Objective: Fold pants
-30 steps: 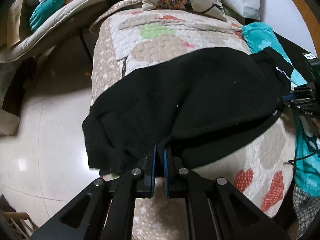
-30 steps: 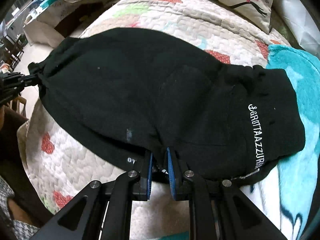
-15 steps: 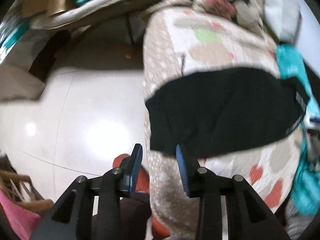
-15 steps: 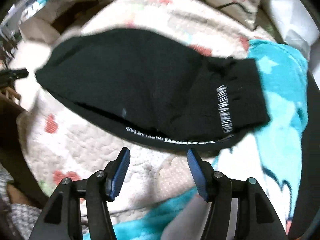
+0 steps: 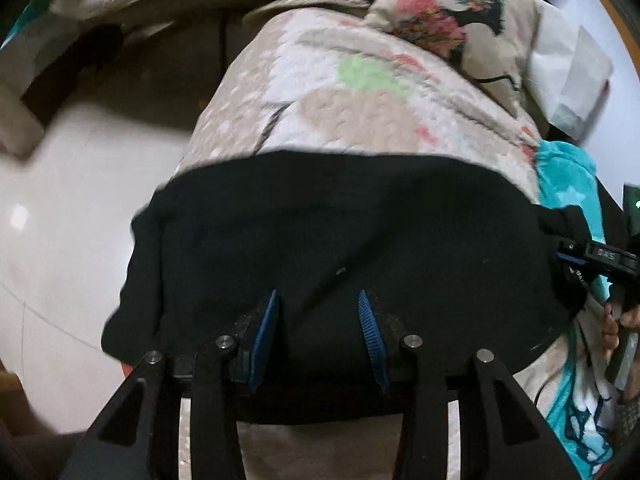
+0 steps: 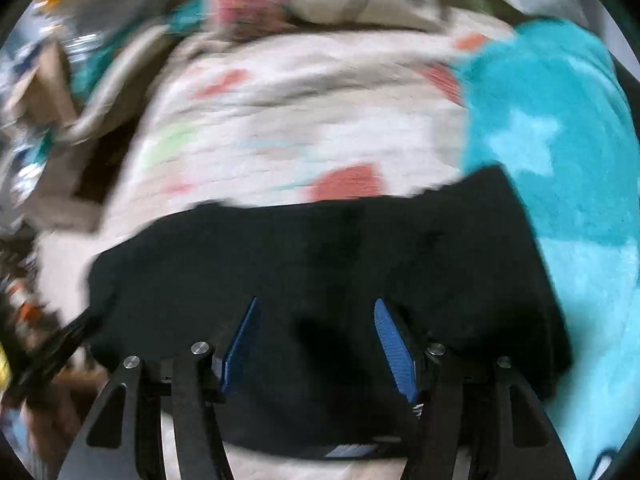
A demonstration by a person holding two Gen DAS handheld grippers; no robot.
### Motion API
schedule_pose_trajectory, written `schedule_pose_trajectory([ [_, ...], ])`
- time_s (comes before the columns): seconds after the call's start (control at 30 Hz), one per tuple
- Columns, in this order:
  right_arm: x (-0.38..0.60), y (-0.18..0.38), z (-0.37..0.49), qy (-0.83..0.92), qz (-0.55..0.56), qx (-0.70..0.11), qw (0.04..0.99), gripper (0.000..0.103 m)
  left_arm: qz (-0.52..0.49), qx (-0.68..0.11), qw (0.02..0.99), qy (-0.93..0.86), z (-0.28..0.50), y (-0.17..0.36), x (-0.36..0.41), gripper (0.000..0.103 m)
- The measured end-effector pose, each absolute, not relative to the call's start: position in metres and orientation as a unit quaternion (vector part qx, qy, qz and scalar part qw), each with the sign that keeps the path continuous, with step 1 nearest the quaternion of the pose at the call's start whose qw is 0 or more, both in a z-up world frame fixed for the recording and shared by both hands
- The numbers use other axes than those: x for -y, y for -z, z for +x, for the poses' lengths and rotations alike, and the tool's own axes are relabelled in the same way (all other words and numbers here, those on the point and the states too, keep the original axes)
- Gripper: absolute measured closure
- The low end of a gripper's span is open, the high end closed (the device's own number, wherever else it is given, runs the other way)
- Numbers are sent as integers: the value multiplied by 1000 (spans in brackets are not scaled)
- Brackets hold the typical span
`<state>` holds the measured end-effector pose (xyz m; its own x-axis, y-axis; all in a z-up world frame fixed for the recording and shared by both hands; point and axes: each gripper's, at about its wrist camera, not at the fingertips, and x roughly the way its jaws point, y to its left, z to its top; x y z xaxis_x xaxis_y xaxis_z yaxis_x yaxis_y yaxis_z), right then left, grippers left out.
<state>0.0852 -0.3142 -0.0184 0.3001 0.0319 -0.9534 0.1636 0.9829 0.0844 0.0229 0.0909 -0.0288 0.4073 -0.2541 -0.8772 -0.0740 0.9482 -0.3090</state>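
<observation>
The black pants (image 5: 344, 236) lie folded across a quilted bed cover (image 5: 360, 120). My left gripper (image 5: 318, 300) is open, its blue pads spread over the near edge of the pants with cloth between the jaws. The right wrist view is blurred: my right gripper (image 6: 316, 308) is open over the near edge of the pants (image 6: 320, 256). The right gripper also shows at the right edge of the left wrist view (image 5: 576, 254), at the waistband end of the pants.
A floral pillow (image 5: 452, 20) and white cloth (image 5: 568, 76) lie at the head of the bed. A teal star blanket (image 6: 560, 140) lies to the right of the pants. Pale tiled floor (image 5: 68, 208) is left of the bed, with clutter beyond.
Both grippers let go of the pants, opened and drew back, then came forward again. Both now sit open over the near edge of the pants.
</observation>
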Motion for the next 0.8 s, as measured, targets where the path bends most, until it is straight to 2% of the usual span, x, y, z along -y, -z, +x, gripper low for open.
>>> schedule_pose_trajectory([
  [0.03,327,21,84,62,95,-590,800,81,-160,-536,827,56,21,32,-96,63],
  [0.07,350,23,79,79,143,-584,795,95,-177,-529,828,63,19,34,-102,63],
  [0.1,363,23,75,85,178,-580,791,103,-195,-525,826,66,18,36,-108,63],
  [0.17,392,24,66,74,296,-557,773,103,-235,-520,818,67,18,39,-120,63],
  [0.2,394,24,65,71,311,-553,770,103,-255,-518,814,70,18,40,-125,63],
  [0.27,389,22,66,70,301,-554,773,103,-302,-511,802,69,18,43,-140,63],
  [0.37,365,12,67,82,227,-552,798,103,-360,-495,790,40,13,45,-169,63],
  [0.5,351,-3,70,85,161,-538,823,99,-425,-478,767,-52,-3,52,-218,61],
  [0.57,336,-16,74,70,128,-521,841,87,-439,-481,750,-113,-14,61,-238,61],
  [0.6,325,-24,77,59,117,-514,848,68,-451,-483,740,-124,-18,65,-242,61],
  [0.67,297,-41,81,23,90,-495,864,48,-478,-484,721,-133,-26,73,-247,61],
  [0.8,225,-46,104,-70,33,-502,861,46,-501,-459,723,-125,-38,64,-237,61],
])
